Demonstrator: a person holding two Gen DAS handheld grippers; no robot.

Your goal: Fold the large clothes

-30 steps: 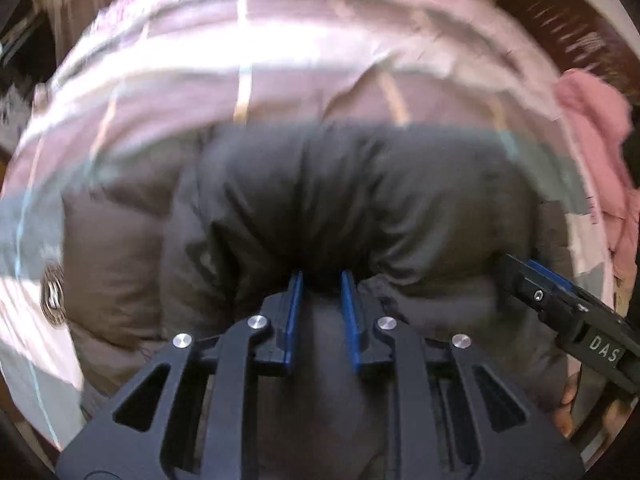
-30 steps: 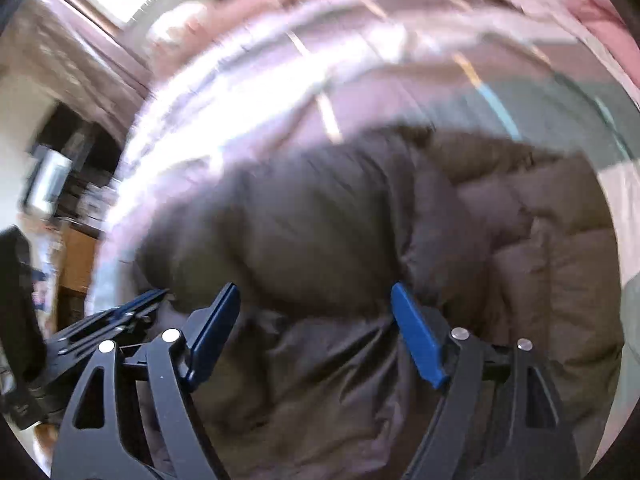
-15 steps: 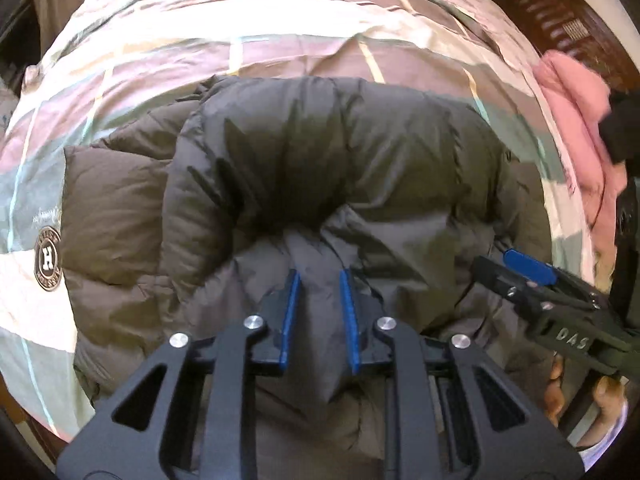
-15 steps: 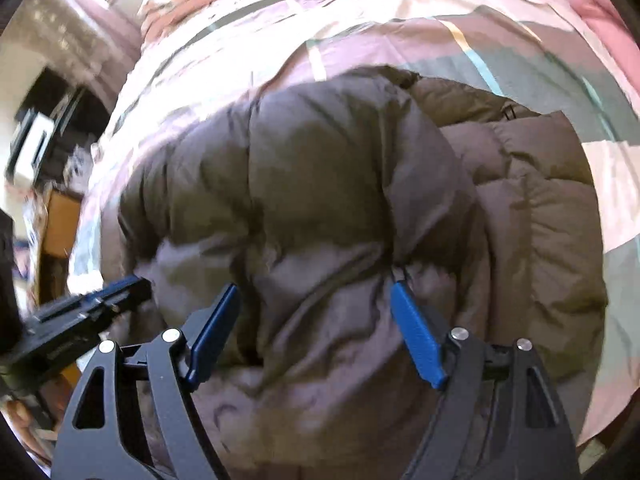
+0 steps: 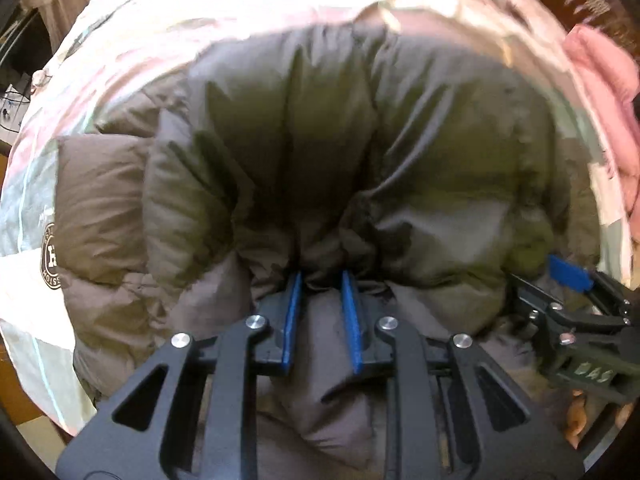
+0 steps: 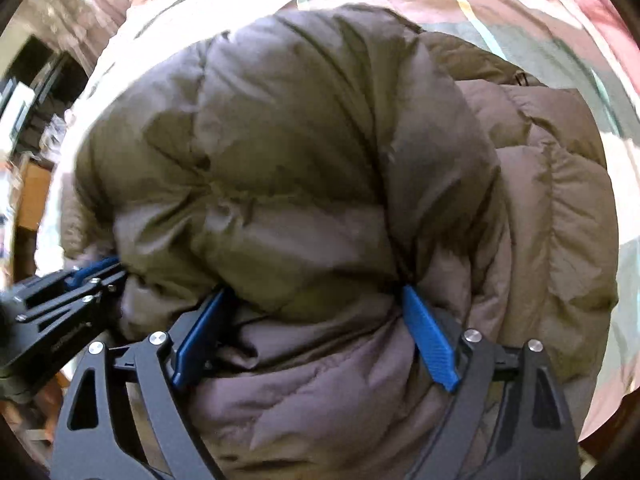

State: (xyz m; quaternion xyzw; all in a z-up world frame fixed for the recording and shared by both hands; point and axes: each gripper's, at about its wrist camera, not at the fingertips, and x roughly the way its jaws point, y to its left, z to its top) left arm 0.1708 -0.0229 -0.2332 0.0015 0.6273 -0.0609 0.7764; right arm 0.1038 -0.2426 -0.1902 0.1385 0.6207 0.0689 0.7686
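A puffy brown down jacket (image 5: 340, 152) lies on the bed, its near part folded over into a thick roll; it also fills the right wrist view (image 6: 320, 168). My left gripper (image 5: 320, 280) is shut on a pinch of the jacket's near fabric. My right gripper (image 6: 316, 300) stands wide, its blue pads pressed against the roll, with a thick fold of jacket between them. The right gripper also shows at the right in the left wrist view (image 5: 568, 280). The left gripper shows at the left in the right wrist view (image 6: 92, 272).
A plaid pink and teal bedspread (image 5: 200, 20) covers the bed under the jacket. A round logo patch (image 5: 50, 256) sits on the jacket's left part. A pink garment (image 5: 600, 92) lies at the far right. Furniture (image 6: 32, 100) stands to the left of the bed.
Both grippers have moved closer in on the jacket roll, which now fills more of both views. The left stays pinched on the fabric and the right stays wide.
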